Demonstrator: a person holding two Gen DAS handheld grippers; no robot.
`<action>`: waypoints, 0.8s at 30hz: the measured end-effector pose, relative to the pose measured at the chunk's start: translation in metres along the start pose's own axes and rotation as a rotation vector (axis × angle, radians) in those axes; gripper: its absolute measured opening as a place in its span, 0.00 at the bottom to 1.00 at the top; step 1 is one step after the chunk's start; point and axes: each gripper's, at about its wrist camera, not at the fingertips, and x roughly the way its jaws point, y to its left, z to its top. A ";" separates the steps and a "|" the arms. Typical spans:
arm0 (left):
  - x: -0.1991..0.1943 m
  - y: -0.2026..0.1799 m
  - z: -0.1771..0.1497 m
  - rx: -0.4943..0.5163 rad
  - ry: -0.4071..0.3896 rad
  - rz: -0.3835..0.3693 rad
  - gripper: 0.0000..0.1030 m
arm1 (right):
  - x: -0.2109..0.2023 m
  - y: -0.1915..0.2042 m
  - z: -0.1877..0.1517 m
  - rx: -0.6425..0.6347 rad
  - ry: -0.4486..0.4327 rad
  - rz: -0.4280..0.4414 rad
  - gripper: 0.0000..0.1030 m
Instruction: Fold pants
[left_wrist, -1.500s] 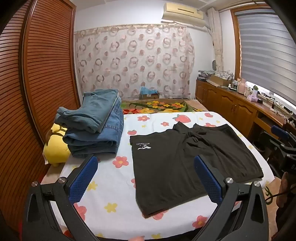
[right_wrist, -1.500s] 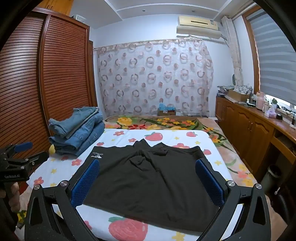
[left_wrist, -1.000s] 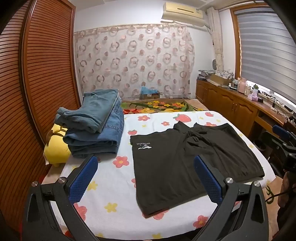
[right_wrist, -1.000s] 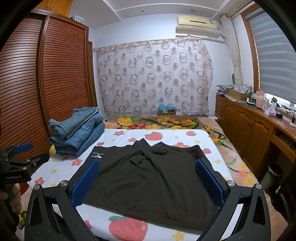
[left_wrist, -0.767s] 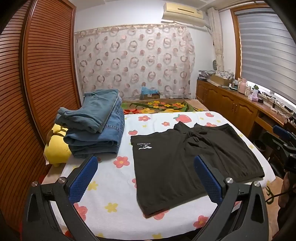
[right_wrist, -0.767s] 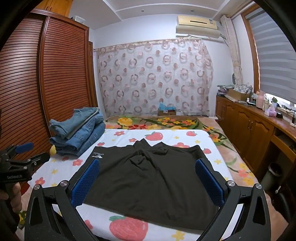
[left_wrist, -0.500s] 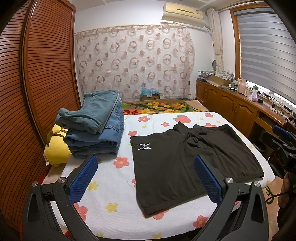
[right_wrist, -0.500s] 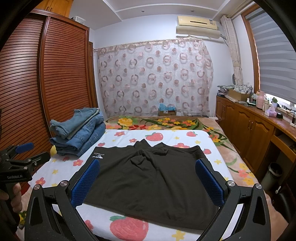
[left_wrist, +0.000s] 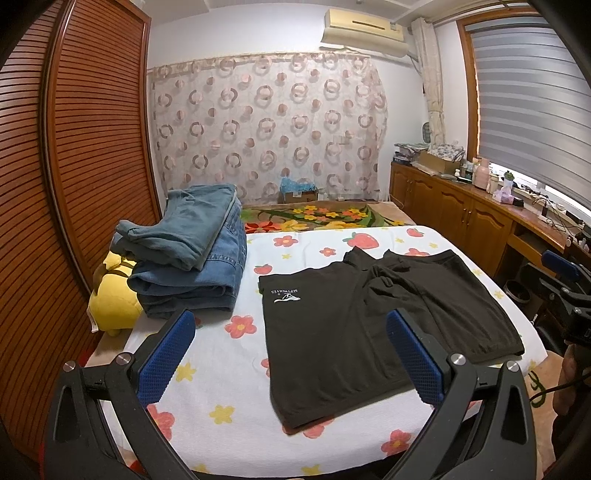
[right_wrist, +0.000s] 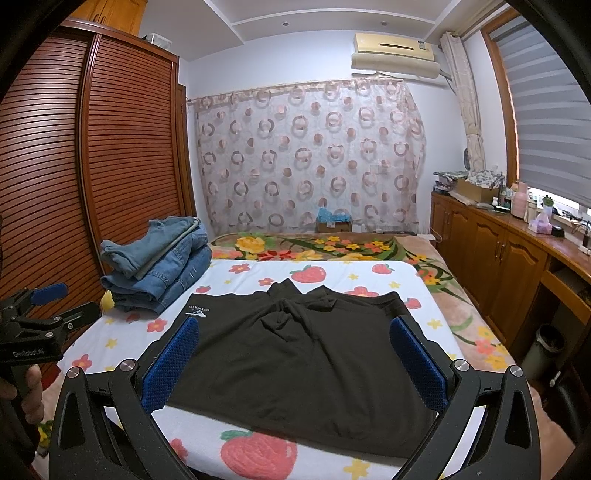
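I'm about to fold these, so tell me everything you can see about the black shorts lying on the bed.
The black shorts lie spread flat on the fruit-and-flower bedsheet, waistband toward the camera, legs pointing away. The fabric looks like soft, matte knit. A small white logo sits near one leg hem, and the crotch area is bunched into wrinkles. Neither open gripper touches them; folded jeans sit apart, to the left.

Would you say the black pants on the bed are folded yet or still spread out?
Spread out: the black pants lie flat across the bed sheet, both legs side by side, no fold made.
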 end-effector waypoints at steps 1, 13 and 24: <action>0.000 -0.001 0.000 0.000 0.000 0.000 1.00 | 0.000 0.000 0.000 0.001 0.000 -0.001 1.00; -0.001 -0.001 -0.001 0.000 -0.004 0.000 1.00 | -0.001 0.002 0.000 0.000 0.003 -0.001 1.00; -0.001 0.000 -0.001 0.000 -0.006 0.001 1.00 | -0.001 0.001 0.000 0.001 0.003 -0.001 1.00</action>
